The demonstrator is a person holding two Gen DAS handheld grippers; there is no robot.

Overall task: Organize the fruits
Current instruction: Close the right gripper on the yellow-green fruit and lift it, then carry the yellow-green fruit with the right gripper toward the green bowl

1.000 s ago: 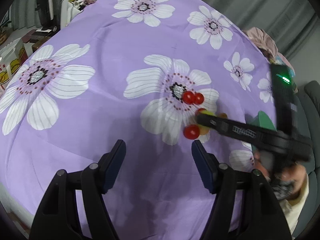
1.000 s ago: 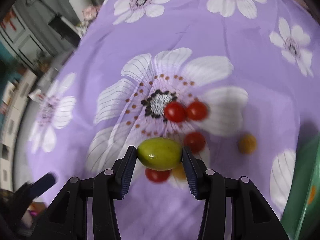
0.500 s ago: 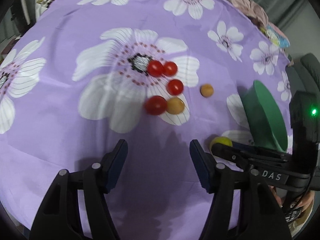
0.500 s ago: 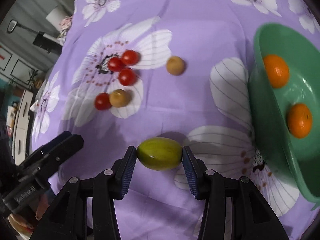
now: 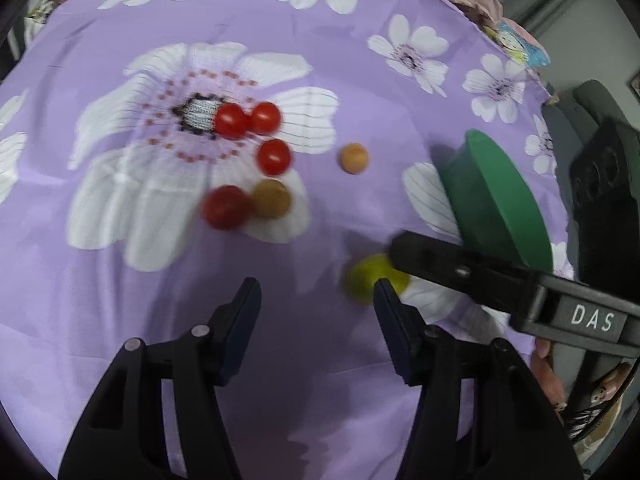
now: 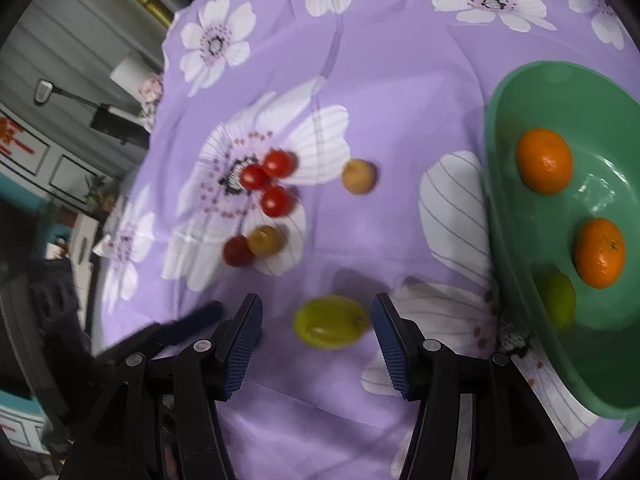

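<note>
r gripper [image 6: 316, 336] fingers now opening off green fruit [image 6: 330, 322]; l gripper [image 5: 316, 312] fingers spread, closing, empty.

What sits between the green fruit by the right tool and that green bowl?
Only bare flowered cloth. The right wrist view shows a white printed petal between the green fruit and the bowl, nothing else.

Soft, even indoor light, fisheye bending with dark corners, motion blur on the fruit, faint shadows.
</note>
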